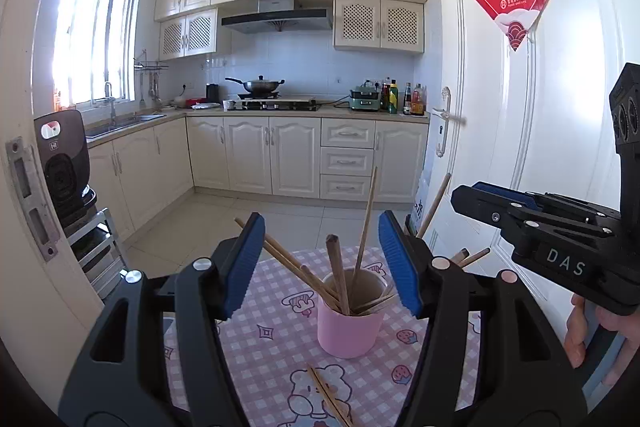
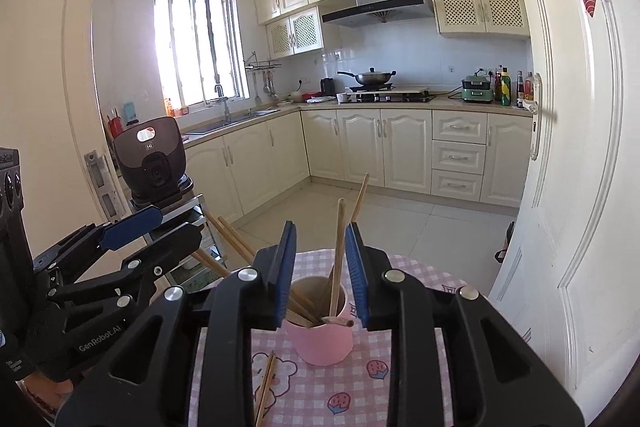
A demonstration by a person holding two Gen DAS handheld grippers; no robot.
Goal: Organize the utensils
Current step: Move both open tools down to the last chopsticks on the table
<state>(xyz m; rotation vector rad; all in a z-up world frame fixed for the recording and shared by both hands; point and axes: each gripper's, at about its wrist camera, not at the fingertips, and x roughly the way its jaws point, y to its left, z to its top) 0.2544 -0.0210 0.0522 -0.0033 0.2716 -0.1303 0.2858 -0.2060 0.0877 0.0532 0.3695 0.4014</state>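
Observation:
A pink cup (image 1: 350, 327) stands on the pink checked tablecloth (image 1: 272, 347) and holds several wooden chopsticks (image 1: 336, 275). My left gripper (image 1: 322, 263) is open, its blue pads either side of the cup and above it, holding nothing. A loose pair of chopsticks (image 1: 330, 399) lies on the cloth in front of the cup. In the right wrist view my right gripper (image 2: 322, 275) is open with a narrow gap just above the cup (image 2: 324, 341); an upright chopstick (image 2: 339, 251) stands between its pads without clear contact. The loose pair (image 2: 266, 387) lies to the left.
My right gripper's body (image 1: 560, 235) hangs to the right of the cup. A small rack carrying a dark appliance (image 2: 154, 159) stands left of the table. A white door (image 2: 568, 187) is close on the right. The kitchen counters (image 1: 280, 111) lie beyond.

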